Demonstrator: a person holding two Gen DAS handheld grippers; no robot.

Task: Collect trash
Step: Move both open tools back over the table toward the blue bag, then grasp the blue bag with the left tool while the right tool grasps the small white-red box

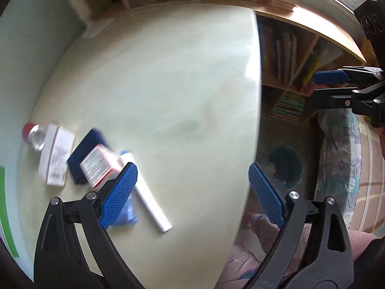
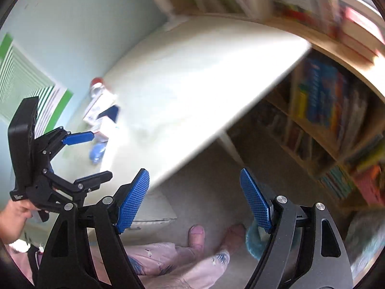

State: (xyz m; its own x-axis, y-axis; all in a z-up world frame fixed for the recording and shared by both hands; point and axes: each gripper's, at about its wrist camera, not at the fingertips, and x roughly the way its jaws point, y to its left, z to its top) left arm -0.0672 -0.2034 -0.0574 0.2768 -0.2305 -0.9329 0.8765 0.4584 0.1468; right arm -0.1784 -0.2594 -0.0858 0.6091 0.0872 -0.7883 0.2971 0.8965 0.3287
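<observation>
Trash location: white tube (image 1: pixel 146 192), red-and-white carton (image 1: pixel 98 168), white box (image 1: pixel 56 154) and red-capped bottle (image 1: pixel 33 134) clustered at the table's (image 1: pixel 168 84) left edge.
Left gripper (image 1: pixel 192 195): jaws wide apart, empty, angled steeply down, nearest; tube just beside its left finger.
Tube axis: diagonal, cap end toward the cartons.
Right gripper (image 2: pixel 195 200): spread, empty, over the floor beyond the table edge, well apart.

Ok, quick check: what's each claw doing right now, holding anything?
Left claw: open, holding nothing, above the table.
Right claw: open, holding nothing, out past the table's edge over the floor.
</observation>
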